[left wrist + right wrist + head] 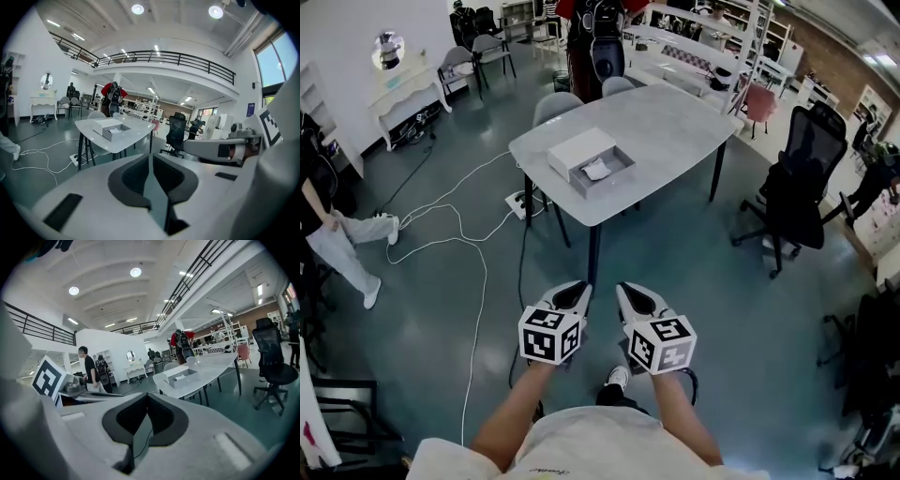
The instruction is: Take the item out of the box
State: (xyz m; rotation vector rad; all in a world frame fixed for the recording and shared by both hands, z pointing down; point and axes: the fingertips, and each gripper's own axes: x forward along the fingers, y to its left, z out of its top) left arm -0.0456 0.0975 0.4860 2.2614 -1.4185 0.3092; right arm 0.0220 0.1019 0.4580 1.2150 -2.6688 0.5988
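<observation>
Open hall, teal floor [412, 319]. Upper centre of frame: 1 grey table [675, 122]. 1 black office chair [797, 187] to its right, 1 white cable [478, 281] looped at left. On the table's near end: 1 box [579, 148], open, with 1 white item [597, 170] in its tray. Bottom centre, well apart from the table: left gripper [579, 289] and right gripper [626, 291], jaws closed tip to tip, nothing held.
</observation>
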